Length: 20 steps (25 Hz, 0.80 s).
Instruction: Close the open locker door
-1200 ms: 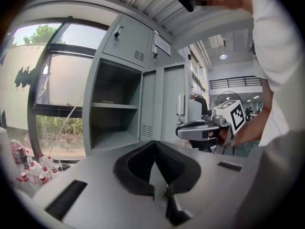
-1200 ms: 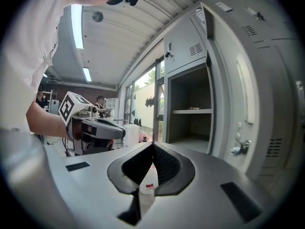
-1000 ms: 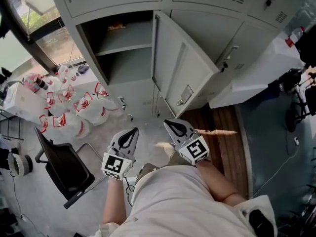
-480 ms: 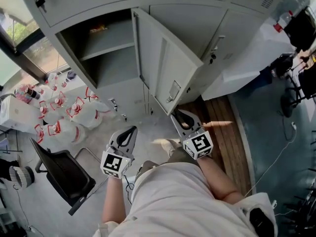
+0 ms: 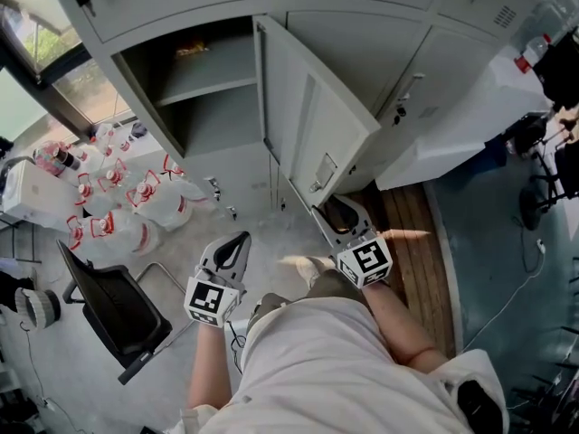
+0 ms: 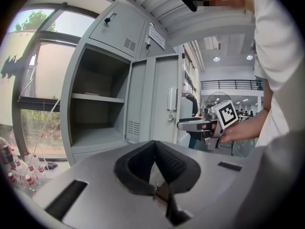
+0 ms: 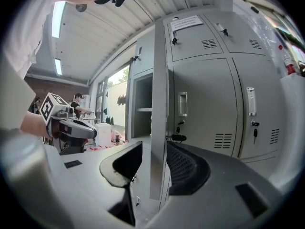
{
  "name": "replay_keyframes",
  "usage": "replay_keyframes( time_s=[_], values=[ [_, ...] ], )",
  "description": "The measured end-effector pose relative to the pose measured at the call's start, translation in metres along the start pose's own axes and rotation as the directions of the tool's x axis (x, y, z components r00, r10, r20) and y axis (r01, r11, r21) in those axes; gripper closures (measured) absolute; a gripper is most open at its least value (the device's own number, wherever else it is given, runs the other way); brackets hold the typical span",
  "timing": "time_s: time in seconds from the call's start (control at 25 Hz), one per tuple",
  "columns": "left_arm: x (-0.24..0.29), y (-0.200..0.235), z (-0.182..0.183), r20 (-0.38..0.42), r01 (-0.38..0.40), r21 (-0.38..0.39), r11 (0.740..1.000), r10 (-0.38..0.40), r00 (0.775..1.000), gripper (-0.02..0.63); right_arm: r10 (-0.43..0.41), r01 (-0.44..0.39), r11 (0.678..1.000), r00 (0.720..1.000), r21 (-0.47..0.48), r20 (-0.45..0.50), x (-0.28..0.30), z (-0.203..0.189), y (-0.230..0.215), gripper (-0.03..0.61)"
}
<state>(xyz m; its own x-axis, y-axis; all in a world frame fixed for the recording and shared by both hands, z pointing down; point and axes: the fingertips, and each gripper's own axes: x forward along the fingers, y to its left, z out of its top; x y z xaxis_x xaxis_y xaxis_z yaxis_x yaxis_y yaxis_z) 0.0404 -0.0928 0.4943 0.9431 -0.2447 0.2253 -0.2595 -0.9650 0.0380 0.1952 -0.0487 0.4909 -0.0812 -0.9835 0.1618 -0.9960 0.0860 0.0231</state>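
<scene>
The grey locker door (image 5: pixel 308 125) stands open, swung out from the empty compartment (image 5: pixel 208 89) with its shelf. My right gripper (image 5: pixel 336 208) is at the door's lower outer edge, below the latch. In the right gripper view the door edge (image 7: pixel 158 104) stands between the jaws of my right gripper (image 7: pixel 155 151). The jaws are opening, and a gap shows at the left pad. My left gripper (image 5: pixel 242 239) hangs low in front of the locker, shut and empty, apart from the door. In the left gripper view, my left gripper (image 6: pixel 155 147) faces the door (image 6: pixel 152 99).
Several water jugs with red labels (image 5: pixel 136 202) crowd the floor left of the locker. A black chair (image 5: pixel 113 310) stands at the near left. Closed lockers (image 5: pixel 362 43) adjoin on the right, with a wooden platform (image 5: pixel 412 242) and a white unit (image 5: pixel 461 134) beyond.
My right gripper has moved forward to the door's lower edge and its jaws have spread around that edge. The left gripper has stayed where it was.
</scene>
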Motion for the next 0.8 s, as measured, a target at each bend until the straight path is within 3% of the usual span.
replay_keyframes(
  time_s=[0.52, 0.8],
  values=[
    [-0.012, 0.005, -0.001, 0.005, -0.059, -0.012, 0.998, 0.059, 0.998, 0.611, 0.124, -0.124, 0.992, 0.992, -0.031, 0.006, 0.018, 0.006, 0.028, 0.451],
    [-0.028, 0.012, -0.008, 0.0, -0.103, -0.032, 0.994, 0.103, 0.995, 0.611, 0.13, -0.129, 0.991, 0.991, -0.036, 0.022, 0.026, 0.007, 0.048, 0.453]
  ],
)
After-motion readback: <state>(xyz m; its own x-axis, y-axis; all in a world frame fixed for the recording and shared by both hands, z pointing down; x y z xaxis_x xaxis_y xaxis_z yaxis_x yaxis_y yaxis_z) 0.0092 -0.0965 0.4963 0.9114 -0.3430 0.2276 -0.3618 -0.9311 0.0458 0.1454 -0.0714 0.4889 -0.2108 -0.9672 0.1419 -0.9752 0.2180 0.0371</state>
